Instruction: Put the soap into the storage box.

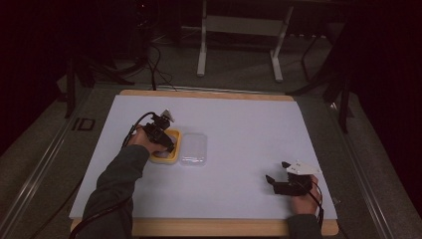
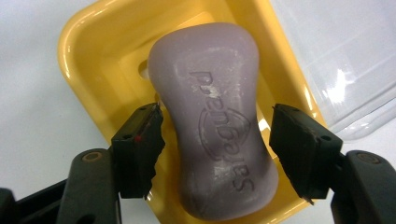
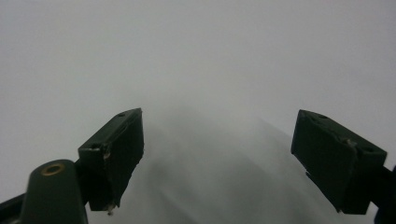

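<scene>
White-covered table (image 1: 249, 129) with yellow dish (image 1: 171, 157) beside clear lid (image 1: 193, 149).

A purple bar of soap (image 2: 217, 126) lies flat inside a yellow soap dish (image 2: 86, 60), with its long side running along the dish. The soap is smooth and rounded, a bit thinner in the middle, with letters pressed into its top and some white scuff marks. The dish is a shiny yellow box shape with round corners and a raised rim, and it sits on the white table top with a clear plastic lid (image 2: 345, 60) just beside it.
</scene>
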Motion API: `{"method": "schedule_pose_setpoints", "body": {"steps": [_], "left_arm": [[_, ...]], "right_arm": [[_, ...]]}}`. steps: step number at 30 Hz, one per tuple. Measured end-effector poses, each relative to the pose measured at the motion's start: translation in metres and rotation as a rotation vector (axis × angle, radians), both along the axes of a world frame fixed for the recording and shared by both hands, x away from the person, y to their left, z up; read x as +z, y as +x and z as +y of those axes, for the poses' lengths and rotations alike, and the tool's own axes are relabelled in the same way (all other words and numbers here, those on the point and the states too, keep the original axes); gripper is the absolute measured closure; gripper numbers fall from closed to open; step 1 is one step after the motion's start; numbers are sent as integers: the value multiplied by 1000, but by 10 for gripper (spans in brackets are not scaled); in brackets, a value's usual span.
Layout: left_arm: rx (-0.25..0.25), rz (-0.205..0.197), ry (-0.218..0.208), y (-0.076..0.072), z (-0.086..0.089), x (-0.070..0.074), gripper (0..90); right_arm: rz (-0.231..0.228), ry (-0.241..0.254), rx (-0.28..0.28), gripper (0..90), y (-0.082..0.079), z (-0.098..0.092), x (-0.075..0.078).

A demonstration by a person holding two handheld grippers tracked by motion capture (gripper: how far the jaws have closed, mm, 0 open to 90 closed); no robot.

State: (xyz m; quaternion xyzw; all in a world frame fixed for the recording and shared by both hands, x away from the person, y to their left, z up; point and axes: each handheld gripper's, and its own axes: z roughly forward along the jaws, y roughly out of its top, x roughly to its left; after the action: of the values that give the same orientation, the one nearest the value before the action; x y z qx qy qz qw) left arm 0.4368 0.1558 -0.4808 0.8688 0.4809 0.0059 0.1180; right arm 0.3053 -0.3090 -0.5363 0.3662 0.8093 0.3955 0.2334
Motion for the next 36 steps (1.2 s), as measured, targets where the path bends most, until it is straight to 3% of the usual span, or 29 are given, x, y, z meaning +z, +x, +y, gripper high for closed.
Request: {"method": "schedule_pose_setpoints", "body": {"steps": [14, 23, 29, 36], "left_arm": [[-36, -122, 19, -14, 2, 21, 316], [-92, -163, 3, -24, -2, 31, 330], [-157, -177, 11, -30, -10, 37, 336], [-182, -210, -9, -40, -17, 39, 336]], "right_arm": [[0, -2, 0, 169, 0, 0, 0], [0, -2, 1, 168, 0, 0, 0], [0, -4, 1, 169, 0, 0, 0], [-1, -5, 1, 169, 0, 1, 0]]}}
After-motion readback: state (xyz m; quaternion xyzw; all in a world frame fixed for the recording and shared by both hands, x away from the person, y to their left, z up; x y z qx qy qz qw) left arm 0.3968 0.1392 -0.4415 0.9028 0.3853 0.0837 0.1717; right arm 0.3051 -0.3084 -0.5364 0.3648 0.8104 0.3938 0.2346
